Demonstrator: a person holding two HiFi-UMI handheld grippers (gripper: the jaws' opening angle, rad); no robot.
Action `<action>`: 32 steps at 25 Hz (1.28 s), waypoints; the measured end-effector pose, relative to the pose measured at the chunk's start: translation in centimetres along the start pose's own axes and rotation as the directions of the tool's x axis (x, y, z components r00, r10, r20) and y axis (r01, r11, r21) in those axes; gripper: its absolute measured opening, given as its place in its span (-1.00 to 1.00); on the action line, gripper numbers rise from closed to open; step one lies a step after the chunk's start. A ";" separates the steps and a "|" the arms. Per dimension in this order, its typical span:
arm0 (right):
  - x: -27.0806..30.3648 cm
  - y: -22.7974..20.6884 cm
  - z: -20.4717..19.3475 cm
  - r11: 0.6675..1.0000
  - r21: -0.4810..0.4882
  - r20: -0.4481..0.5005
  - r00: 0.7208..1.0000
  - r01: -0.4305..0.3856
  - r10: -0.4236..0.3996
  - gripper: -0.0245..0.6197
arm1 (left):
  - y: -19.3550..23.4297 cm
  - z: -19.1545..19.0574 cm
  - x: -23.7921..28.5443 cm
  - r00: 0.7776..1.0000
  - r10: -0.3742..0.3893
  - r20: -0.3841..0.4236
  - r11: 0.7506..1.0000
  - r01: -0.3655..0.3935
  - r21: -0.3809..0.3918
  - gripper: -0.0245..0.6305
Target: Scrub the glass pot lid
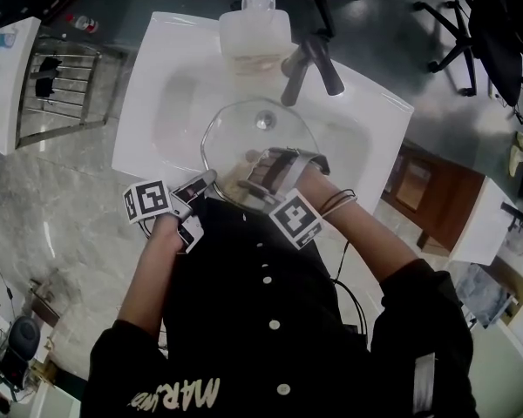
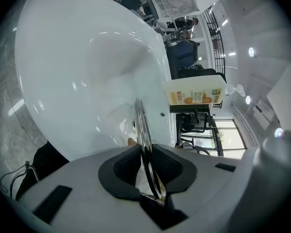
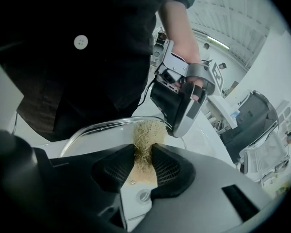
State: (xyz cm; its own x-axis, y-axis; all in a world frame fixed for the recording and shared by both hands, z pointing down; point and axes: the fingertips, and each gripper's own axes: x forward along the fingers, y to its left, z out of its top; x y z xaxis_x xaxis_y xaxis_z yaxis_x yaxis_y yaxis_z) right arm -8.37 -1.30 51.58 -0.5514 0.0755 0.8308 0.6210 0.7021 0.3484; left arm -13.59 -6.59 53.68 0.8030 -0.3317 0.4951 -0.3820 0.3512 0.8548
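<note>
The glass pot lid [image 1: 253, 138] with a metal knob is held tilted over the white sink [image 1: 157, 120]. My left gripper [image 1: 207, 181] is shut on its near left rim; in the left gripper view the rim [image 2: 141, 125] runs edge-on between the pads of that gripper [image 2: 146, 161]. My right gripper [image 1: 254, 178] rests on the near right of the lid, shut on a beige fibre scrubber [image 3: 148, 135]. The scrubber sticks out past the right gripper [image 3: 144, 166] and touches the lid's rim [image 3: 97, 128]. The left gripper [image 3: 182, 106] shows just beyond it.
A dark faucet [image 1: 309, 68] overhangs the basin's back, with a pale detergent bottle [image 1: 254, 24] behind it. A wire rack [image 1: 61, 85] stands at the left, a wooden cabinet [image 1: 427, 198] at the right and an office chair [image 1: 453, 33] beyond.
</note>
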 end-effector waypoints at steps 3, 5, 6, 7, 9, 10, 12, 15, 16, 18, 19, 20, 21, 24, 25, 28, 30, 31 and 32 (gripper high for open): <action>-0.6 1.2 -0.1 0.999 -0.006 0.008 0.999 -0.044 0.044 -0.53 | 0.1 0.0 0.0 1.000 0.012 -0.003 1.000 -0.012 0.005 -0.65; -1.0 2.1 -0.3 0.997 -0.010 0.006 0.997 -0.071 0.071 -0.53 | 0.1 0.1 -0.1 1.000 0.014 -0.002 1.000 -0.014 0.006 -0.66; -1.2 2.5 -0.4 0.996 -0.012 0.005 0.996 -0.086 0.086 -0.53 | 0.1 0.1 -0.1 1.000 0.014 -0.001 1.000 -0.014 0.006 -0.66; -1.5 3.0 -0.5 0.995 -0.013 0.003 0.995 -0.101 0.101 -0.53 | 0.1 0.1 -0.1 1.000 0.014 -0.001 1.000 -0.014 0.006 -0.66; -2.0 4.2 -0.8 0.990 -0.012 -0.002 0.990 -0.138 0.138 -0.53 | 0.1 0.1 -0.1 1.000 0.014 0.001 1.000 -0.014 0.007 -0.66; -2.2 4.8 -1.0 0.987 -0.006 -0.003 0.987 -0.160 0.160 -0.53 | 0.1 0.1 -0.1 1.000 0.015 0.002 1.000 -0.015 0.007 -0.66; -2.8 6.1 -1.4 0.979 0.008 -0.006 0.979 -0.206 0.206 -0.53 | 0.2 0.1 -0.1 1.000 0.018 0.003 1.000 -0.018 0.007 -0.66; -3.7 7.7 -2.2 0.967 0.006 -0.021 0.967 -0.255 0.255 -0.53 | 0.1 0.0 -0.1 1.000 0.022 0.001 1.000 -0.022 0.010 -0.66; -3.8 8.0 -2.5 0.964 0.004 -0.028 0.964 -0.265 0.265 -0.53 | 0.1 0.0 -0.1 1.000 0.022 0.001 1.000 -0.022 0.012 -0.66; -3.9 8.5 -2.8 0.961 0.006 -0.037 0.961 -0.275 0.275 -0.53 | 0.1 0.0 -0.1 1.000 0.022 0.001 1.000 -0.022 0.018 -0.66; -3.8 8.5 -2.9 0.961 0.008 -0.040 0.960 -0.275 0.275 -0.53 | 0.2 0.1 -0.1 1.000 0.022 0.002 1.000 -0.022 0.019 -0.66; -3.8 8.5 -2.9 0.962 0.009 -0.045 0.961 -0.274 0.274 -0.53 | 0.2 0.1 -0.1 1.000 0.023 0.004 1.000 -0.023 0.020 -0.65; -3.7 8.4 -2.9 0.962 0.009 -0.050 0.961 -0.271 0.271 -0.53 | 0.2 0.1 -0.1 1.000 0.025 0.004 0.999 -0.025 0.021 -0.66; -3.7 8.3 -3.0 0.966 0.015 -0.059 0.964 -0.259 0.260 -0.53 | 0.2 0.2 -0.1 0.998 0.055 -0.009 0.997 -0.054 0.054 -0.65; -3.8 8.2 -3.0 0.968 0.023 -0.061 0.966 -0.250 0.251 -0.53 | 0.3 0.2 -0.1 0.997 0.078 -0.019 0.994 -0.076 0.080 -0.63; -3.7 8.0 -3.0 0.978 0.062 -0.077 0.976 -0.200 0.204 -0.52 | 0.6 0.1 -0.2 0.983 0.177 -0.048 0.970 -0.166 0.177 -0.57; -3.7 7.9 -3.0 0.984 0.089 -0.099 0.982 -0.152 0.161 -0.52 | 0.8 0.4 -0.4 0.966 0.253 -0.046 0.939 -0.234 0.252 -0.51; -3.8 7.8 -3.1 0.987 0.102 -0.115 0.984 -0.123 0.135 -0.52 | 0.8 0.7 -0.7 0.957 0.288 -0.036 0.919 -0.265 0.290 -0.48; -4.0 7.5 -3.4 0.989 0.120 -0.134 0.985 -0.089 0.105 -0.52 | 0.7 1.0 -1.0 0.947 0.320 -0.020 0.897 -0.296 0.330 -0.44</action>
State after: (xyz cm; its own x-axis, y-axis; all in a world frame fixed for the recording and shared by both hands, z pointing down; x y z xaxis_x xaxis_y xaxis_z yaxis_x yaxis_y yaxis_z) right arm 0.36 1.30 52.38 -0.4037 0.0531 0.9134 0.5965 0.7722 0.2187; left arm -15.12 -6.91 54.00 0.6476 -0.1840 0.7394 -0.7309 0.1243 0.6711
